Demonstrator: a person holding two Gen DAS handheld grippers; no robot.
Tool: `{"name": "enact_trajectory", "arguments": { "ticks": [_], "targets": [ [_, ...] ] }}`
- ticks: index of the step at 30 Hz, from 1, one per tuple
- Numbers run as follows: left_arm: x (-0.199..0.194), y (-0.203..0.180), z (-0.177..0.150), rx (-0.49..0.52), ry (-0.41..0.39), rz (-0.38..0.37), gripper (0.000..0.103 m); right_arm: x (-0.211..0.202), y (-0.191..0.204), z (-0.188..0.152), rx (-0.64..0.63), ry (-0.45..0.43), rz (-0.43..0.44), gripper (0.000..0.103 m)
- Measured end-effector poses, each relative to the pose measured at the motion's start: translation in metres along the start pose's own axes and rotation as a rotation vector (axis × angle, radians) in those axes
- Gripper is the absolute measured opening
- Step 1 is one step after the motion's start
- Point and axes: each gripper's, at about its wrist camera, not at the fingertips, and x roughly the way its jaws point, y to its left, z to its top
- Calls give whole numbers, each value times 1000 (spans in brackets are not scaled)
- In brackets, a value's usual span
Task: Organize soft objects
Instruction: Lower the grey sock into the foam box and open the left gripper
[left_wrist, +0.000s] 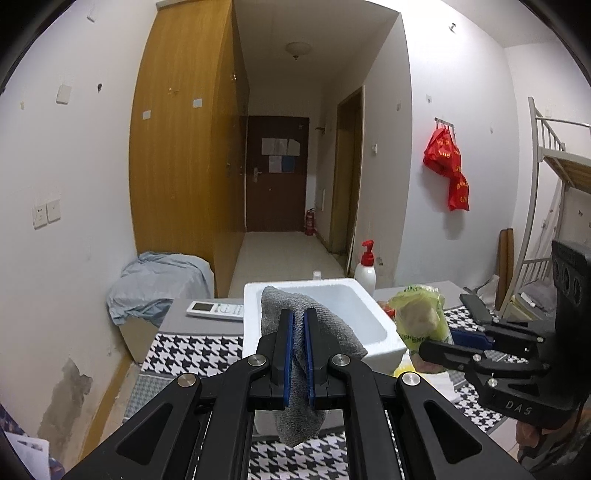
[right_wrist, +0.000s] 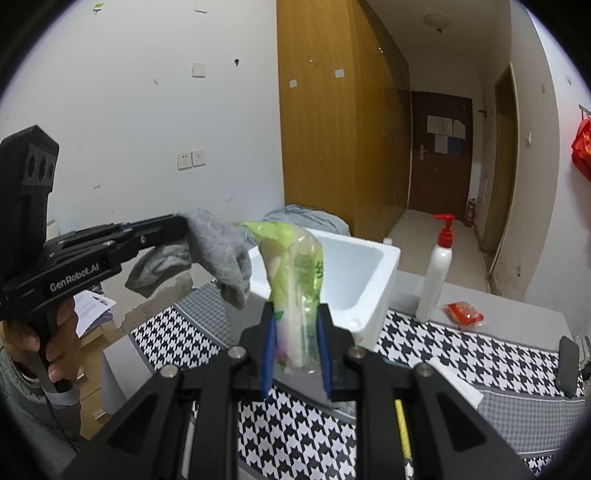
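The grey knitted cloth (left_wrist: 301, 325) is up in the air, pinched tight between the blue pads of the left gripper (left_wrist: 299, 321), one end draped forward over the near rim of the white foam box (left_wrist: 354, 295) and the other hanging limp below the fingers. From the right wrist view the same cloth (right_wrist: 218, 247) dangles off the left gripper's tip (right_wrist: 177, 225), just left of the box and above the table edge. A hand (right_wrist: 55, 343) wraps the left gripper's handle, holding it roughly level, pointed toward the box.

Over on the other side, the right gripper (right_wrist: 295, 332) is clamped on a green plastic packet (right_wrist: 299, 280), the packet standing upright between the fingers and rising in front of the box's near wall (right_wrist: 373, 295). In the left wrist view that packet (left_wrist: 421, 314) sits at the box's right-hand side, the right gripper (left_wrist: 436, 349) reaching in from the right.

The box is open-topped and looks empty inside. It stands on a houndstooth mat (right_wrist: 295, 424). Behind it, a white pump bottle (right_wrist: 437, 269) with a red top, a small red packet (right_wrist: 463, 314) on the grey table (right_wrist: 517, 306), and a remote control (left_wrist: 216, 309) to the box's left. A dark phone (right_wrist: 569, 365) lies at the mat's far right. Beyond the table, open hallway floor.
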Motion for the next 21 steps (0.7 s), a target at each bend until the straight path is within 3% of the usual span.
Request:
{"name": "enact_trajectory", "arguments": {
  "ticks": [8,21],
  "targets": [
    [17,-3,18,17,-41,-23,6,-1,-11,1,19,-20,-11,24],
    [82,0,23,-1,49,-47,6,-5,-36,-13,65,-17,-65,24]
  ]
}}
